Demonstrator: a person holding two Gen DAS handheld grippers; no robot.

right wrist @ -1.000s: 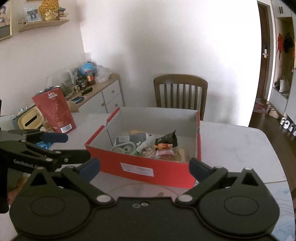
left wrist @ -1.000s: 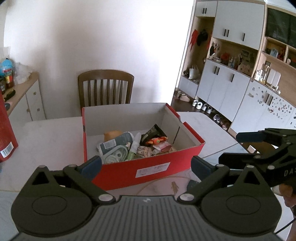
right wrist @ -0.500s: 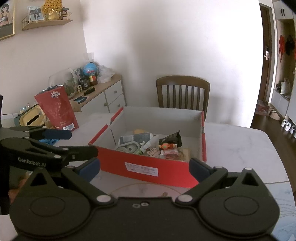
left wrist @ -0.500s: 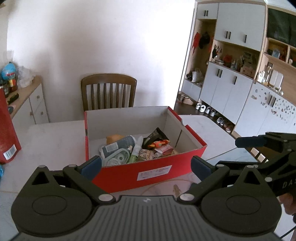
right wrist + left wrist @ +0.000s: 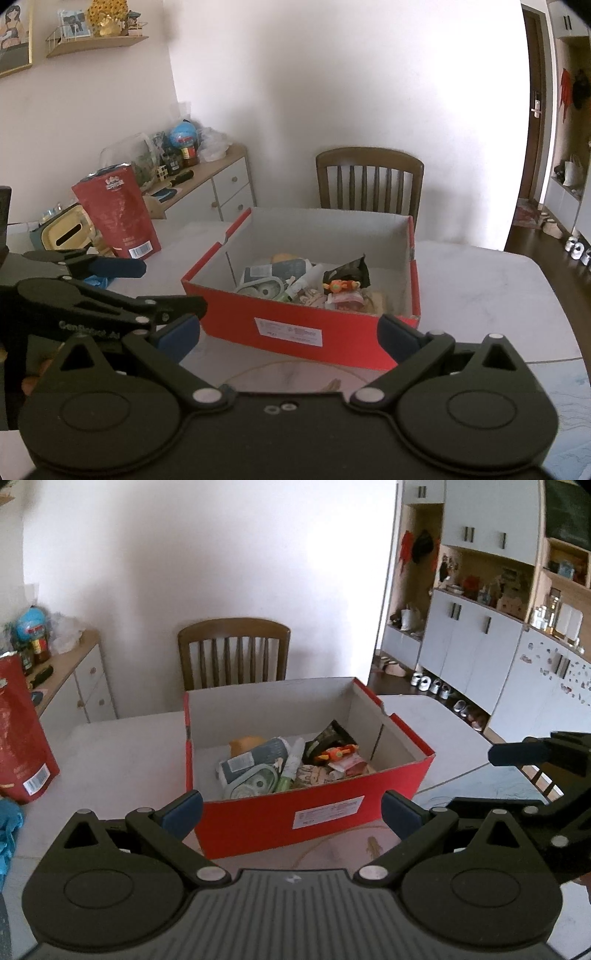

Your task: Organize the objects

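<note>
A red cardboard box (image 5: 314, 812) (image 5: 295, 325) sits open on the white table. Inside lie several small items: a grey pouch (image 5: 255, 757), a round case (image 5: 255, 784), a black packet (image 5: 328, 738) and an orange toy (image 5: 334, 752) (image 5: 340, 285). My left gripper (image 5: 291, 808) is open and empty, just in front of the box. My right gripper (image 5: 288, 330) is open and empty, also in front of the box. The right gripper shows at the right of the left wrist view (image 5: 535, 771); the left gripper shows at the left of the right wrist view (image 5: 110, 291).
A red standing bag (image 5: 116, 218) (image 5: 18, 734) is on the table's left, with a blue cloth (image 5: 7, 830) near it. A wooden chair (image 5: 234, 653) stands behind the table. A sideboard (image 5: 207, 181) is at the left, white cabinets (image 5: 480, 646) at the right.
Both grippers have tilted and drawn back a little, so the box sits lower and nearer the centre in both views. Both stay open.
</note>
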